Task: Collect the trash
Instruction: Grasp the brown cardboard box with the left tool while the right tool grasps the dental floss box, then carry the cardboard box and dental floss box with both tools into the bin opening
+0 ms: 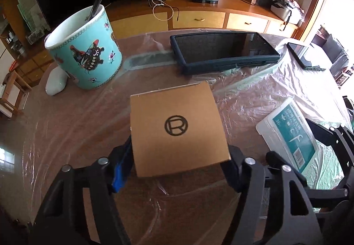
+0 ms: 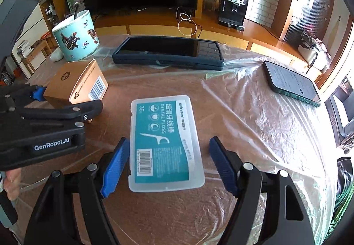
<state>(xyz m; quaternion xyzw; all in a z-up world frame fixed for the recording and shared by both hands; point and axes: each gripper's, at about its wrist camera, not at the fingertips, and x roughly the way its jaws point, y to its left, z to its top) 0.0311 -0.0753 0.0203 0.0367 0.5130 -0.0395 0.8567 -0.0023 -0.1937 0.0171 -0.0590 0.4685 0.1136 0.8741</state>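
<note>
On crinkled plastic sheeting (image 2: 254, 116), left fingers (image 1: 127, 154) clamp square cardboard box (image 1: 177, 129).

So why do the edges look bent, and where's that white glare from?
Both wrist views use fisheye lenses, so the cabinet curves. In the left wrist view, daylight blows out the upper right; in the right wrist view, it glints off the plastic sheet.

Left: mug (image 1: 86, 50) and cardboard box (image 2: 75, 85) are crowding that side.
Ahead: tablet (image 2: 168, 52) is blocking.
Right: plastic-covered table (image 2: 243, 123) is seemingly lying open.
</note>
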